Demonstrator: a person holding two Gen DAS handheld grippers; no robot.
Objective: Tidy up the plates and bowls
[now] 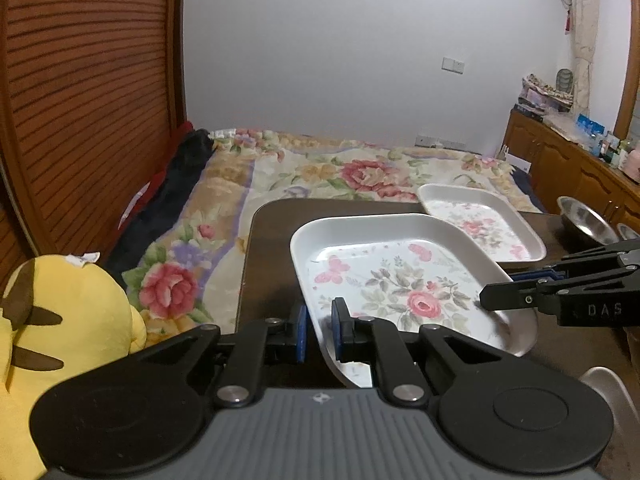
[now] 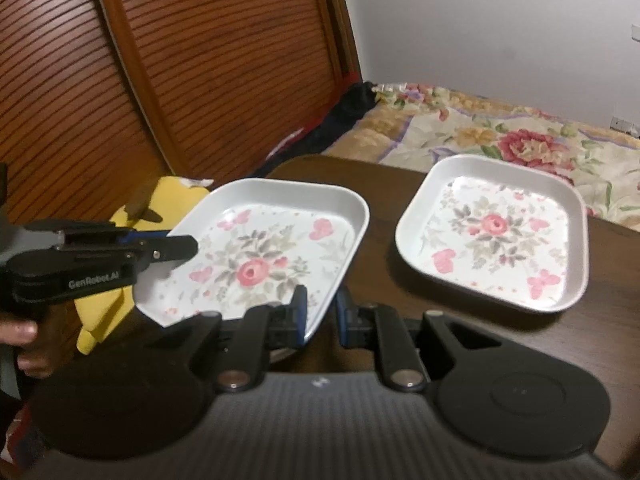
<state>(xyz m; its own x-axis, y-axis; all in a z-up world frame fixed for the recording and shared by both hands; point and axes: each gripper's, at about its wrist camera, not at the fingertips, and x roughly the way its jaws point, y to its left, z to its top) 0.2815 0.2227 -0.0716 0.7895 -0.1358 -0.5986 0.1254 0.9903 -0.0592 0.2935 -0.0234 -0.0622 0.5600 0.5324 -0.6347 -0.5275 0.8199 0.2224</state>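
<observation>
A white square plate with a pink rose print (image 1: pixel 400 280) (image 2: pixel 260 256) hangs tilted above the dark wooden table (image 1: pixel 272 240) (image 2: pixel 380 200), held from two sides. My left gripper (image 1: pixel 320 320) (image 2: pixel 188 246) is shut on its rim at one edge. My right gripper (image 2: pixel 320 308) (image 1: pixel 492 298) is shut on the rim at the opposite edge. A second plate of the same kind (image 1: pixel 480 220) (image 2: pixel 496 232) lies flat on the table further back. A steel bowl (image 1: pixel 588 220) stands at the table's right end.
A yellow plush toy (image 1: pixel 72 312) (image 2: pixel 176 196) sits to the left of the table. Behind the table lies a bed with a floral blanket (image 1: pixel 320 168). A slatted wooden door (image 1: pixel 80 100) fills the left side. A hand (image 2: pixel 24 332) holds the left gripper's handle.
</observation>
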